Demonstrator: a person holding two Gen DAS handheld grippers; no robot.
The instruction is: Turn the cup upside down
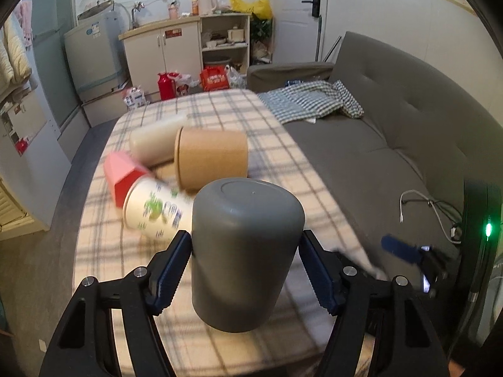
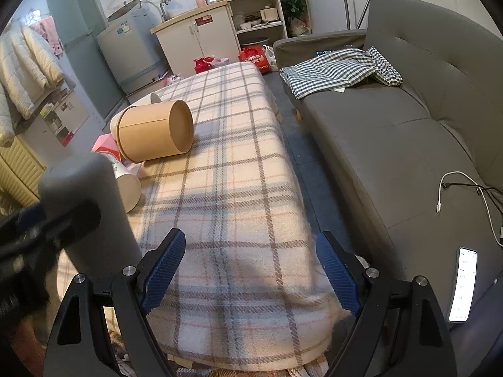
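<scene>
Left wrist view: the left gripper (image 1: 246, 251) is clamped on the grey cup (image 1: 246, 251), base up, above the plaid blanket (image 1: 220, 110); the right gripper (image 2: 251, 270) hangs spread, holding nothing.

Ahead of our tongs we see a brown tub (image 2: 154, 132) lying on the plaid surface (image 2: 239, 188); sofa (image 2: 393, 138) right.
</scene>
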